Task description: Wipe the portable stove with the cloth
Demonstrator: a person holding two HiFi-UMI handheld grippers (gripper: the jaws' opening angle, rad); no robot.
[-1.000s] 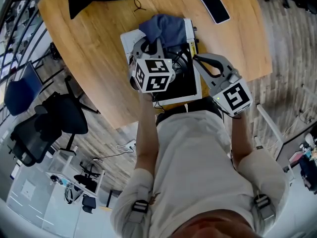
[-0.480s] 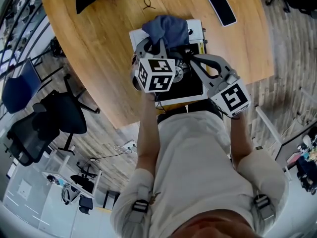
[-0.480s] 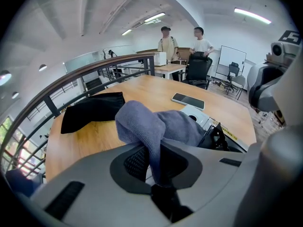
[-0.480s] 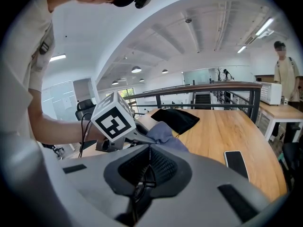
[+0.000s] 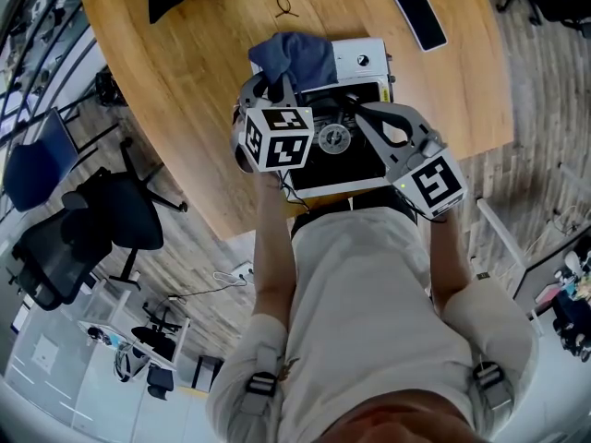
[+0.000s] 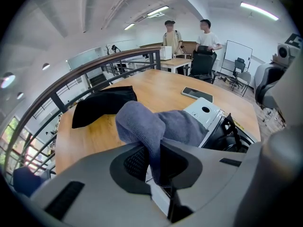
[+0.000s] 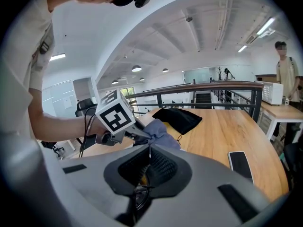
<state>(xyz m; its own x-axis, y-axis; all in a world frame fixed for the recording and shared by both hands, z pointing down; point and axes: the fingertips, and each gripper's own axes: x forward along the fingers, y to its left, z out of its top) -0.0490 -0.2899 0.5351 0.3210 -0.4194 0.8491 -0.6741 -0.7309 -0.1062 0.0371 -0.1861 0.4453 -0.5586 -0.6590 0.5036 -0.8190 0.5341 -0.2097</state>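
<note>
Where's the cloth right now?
Head view, top centre: the cloth is pinched in the left claw, draped over the far left end of the stove.

- Portable stove (image 5: pixel 349 162): white casing, black top, round burner (image 5: pixel 333 138); lies flat at the counter's (image 5: pixel 185 109) near edge.
- Cloth (image 5: pixel 297 55): grey-blue, bunched on the stove's far-left corner, pinched in left claw (image 6: pixel 154 167).

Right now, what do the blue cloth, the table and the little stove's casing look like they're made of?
Blue-grey cloth: soft napped fabric, probably microfibre; fuzzy surface, limp folds.
Light brown table: wood or wood-look laminate, matte; visible grain.
White portable stove casing: likely painted sheet metal, smooth with a slight sheen.
</note>
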